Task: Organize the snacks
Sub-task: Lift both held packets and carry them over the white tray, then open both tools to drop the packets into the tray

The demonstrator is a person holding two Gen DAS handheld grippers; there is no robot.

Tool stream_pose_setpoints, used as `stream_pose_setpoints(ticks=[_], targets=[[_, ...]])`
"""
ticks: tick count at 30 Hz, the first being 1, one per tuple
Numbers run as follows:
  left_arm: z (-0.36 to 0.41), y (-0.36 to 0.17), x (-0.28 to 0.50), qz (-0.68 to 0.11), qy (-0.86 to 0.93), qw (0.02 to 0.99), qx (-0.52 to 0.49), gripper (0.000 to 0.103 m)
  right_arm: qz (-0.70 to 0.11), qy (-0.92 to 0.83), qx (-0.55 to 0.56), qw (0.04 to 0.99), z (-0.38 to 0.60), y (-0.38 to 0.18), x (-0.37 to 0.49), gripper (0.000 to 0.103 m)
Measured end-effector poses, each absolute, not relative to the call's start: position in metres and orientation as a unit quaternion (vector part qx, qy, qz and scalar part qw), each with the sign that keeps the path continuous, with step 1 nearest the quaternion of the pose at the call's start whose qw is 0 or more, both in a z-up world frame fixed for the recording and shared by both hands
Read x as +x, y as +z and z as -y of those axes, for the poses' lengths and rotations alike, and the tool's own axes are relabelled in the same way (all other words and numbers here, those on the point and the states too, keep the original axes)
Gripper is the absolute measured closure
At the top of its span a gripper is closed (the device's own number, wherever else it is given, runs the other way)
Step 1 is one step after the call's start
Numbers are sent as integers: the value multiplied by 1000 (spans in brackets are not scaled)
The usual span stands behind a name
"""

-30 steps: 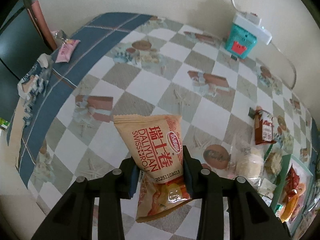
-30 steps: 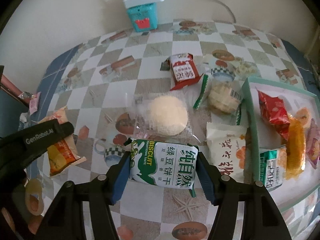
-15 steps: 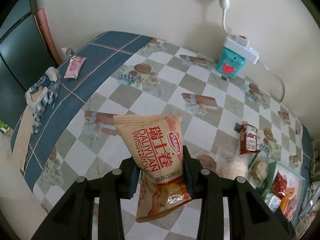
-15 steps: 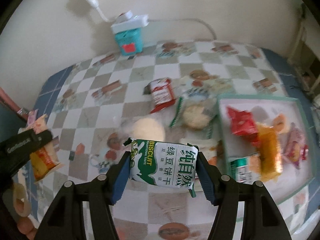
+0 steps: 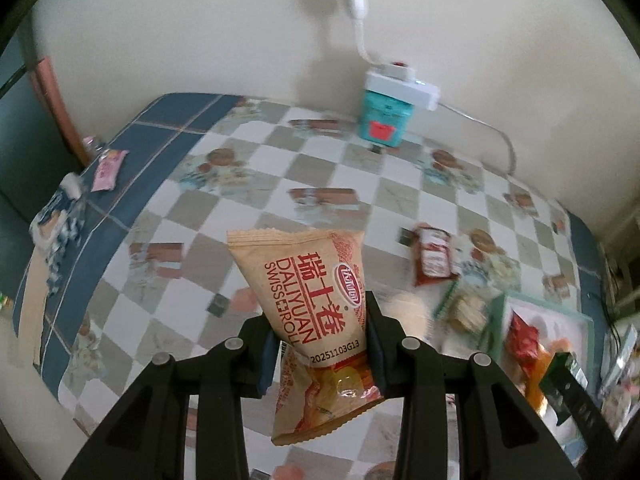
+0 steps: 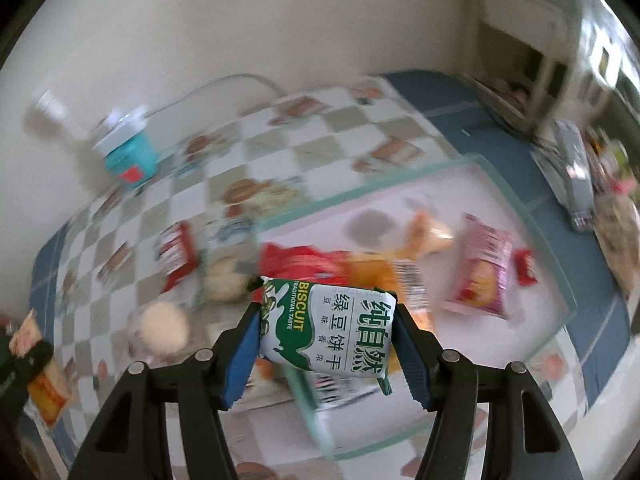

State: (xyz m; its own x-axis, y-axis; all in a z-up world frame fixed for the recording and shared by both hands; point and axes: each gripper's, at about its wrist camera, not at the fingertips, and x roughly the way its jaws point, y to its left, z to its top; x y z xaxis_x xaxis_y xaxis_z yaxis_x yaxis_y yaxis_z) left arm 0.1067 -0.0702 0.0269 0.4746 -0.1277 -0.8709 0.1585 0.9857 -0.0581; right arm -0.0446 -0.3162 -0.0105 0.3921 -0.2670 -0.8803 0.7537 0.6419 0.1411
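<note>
My left gripper (image 5: 320, 344) is shut on a tan Swiss roll packet (image 5: 316, 308) and holds it well above the checked tablecloth. My right gripper (image 6: 326, 334) is shut on a green and white biscuit packet (image 6: 328, 332), held in the air over the near left part of the green-rimmed tray (image 6: 532, 220). The tray holds several snack packets, among them a red one (image 6: 304, 260) and a pink one (image 6: 480, 268). The tray also shows at the right in the left wrist view (image 5: 576, 316).
A red packet (image 6: 176, 256), a round pale cake (image 6: 164, 328) and another wrapped biscuit (image 6: 224, 284) lie on the cloth left of the tray. A teal box with a power strip (image 5: 384, 120) stands by the wall. A pink sweet (image 5: 106, 164) lies at the table's left edge.
Both grippers have risen with their packets. The right one has swung right, from above the loose snacks to over the tray. The left view now takes in more of the table and wall.
</note>
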Motion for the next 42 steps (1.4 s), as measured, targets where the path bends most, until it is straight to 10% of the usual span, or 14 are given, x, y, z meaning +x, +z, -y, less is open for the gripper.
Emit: stream_pose_setpoints(ticks=[42], targets=[[297,-53,-43,-539,-362,727,223,64,-439,-456,375,677,439,-70,-157,37]])
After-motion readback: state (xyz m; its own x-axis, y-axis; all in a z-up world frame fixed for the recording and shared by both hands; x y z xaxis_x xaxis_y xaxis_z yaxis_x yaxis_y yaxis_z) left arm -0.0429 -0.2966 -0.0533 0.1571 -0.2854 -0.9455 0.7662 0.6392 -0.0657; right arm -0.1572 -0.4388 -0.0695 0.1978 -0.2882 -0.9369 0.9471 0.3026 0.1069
